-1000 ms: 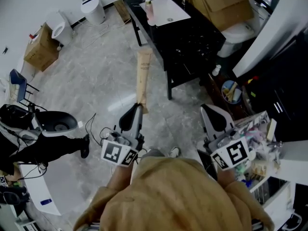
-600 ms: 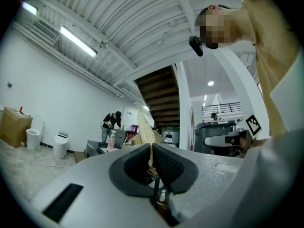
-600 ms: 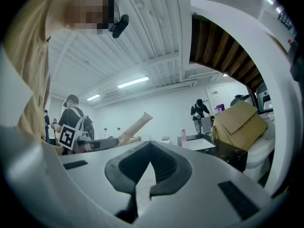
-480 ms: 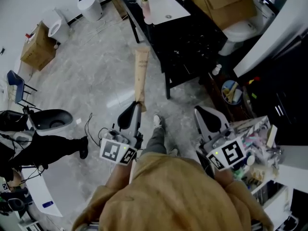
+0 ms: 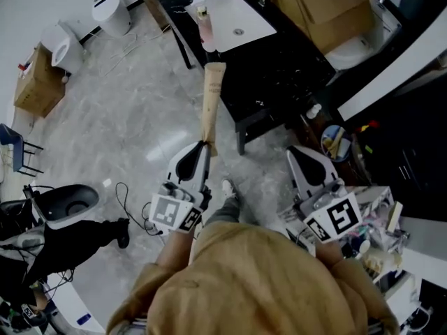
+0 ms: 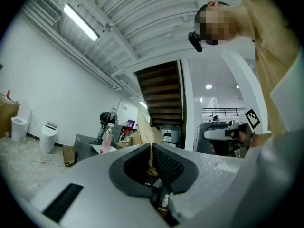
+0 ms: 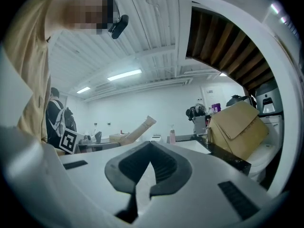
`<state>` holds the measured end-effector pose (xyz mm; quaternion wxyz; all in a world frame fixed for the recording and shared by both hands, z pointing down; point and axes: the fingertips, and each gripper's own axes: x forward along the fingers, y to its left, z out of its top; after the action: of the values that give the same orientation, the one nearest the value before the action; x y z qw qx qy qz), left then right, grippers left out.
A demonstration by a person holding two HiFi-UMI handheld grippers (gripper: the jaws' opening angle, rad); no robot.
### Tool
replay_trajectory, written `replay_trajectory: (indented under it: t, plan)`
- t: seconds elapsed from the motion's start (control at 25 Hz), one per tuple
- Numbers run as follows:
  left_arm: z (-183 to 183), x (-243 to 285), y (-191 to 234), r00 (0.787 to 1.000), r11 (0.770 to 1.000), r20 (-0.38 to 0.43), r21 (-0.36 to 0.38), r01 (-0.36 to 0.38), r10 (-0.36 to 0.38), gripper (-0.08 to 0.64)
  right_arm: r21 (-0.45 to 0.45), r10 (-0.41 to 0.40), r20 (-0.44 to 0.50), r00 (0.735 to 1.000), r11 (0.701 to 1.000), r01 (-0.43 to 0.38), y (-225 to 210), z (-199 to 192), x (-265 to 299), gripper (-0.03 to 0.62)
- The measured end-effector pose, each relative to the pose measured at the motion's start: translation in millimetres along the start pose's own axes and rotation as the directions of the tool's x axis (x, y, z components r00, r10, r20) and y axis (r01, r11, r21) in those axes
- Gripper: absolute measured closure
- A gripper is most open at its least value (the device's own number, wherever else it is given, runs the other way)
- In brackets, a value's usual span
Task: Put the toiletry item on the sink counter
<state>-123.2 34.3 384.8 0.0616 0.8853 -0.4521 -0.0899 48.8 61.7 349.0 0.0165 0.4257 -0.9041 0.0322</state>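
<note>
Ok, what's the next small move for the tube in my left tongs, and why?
Probably carry the tube forward and over the black sink counter, beside the white basin. The left tongs are shut on its lower end, and its top seems to reach just to the counter's near edge, so it looks too early to let go.

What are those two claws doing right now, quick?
The left gripper is closed on the tan tube.
The right gripper is closed, with nothing between its jaws.
</note>
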Motion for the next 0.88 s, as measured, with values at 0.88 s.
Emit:
replay_trajectory:
  t: [0.88]
  plan:
    - [-36.0, 146.9, 67.7, 0.985, 0.988, -0.102, -0.088, 0.13, -0.139, 0.548, 0.05, -0.056, -0.055, 0.997, 0.997, 0.059, -105.1, -0.8, 123.6, 0.591]
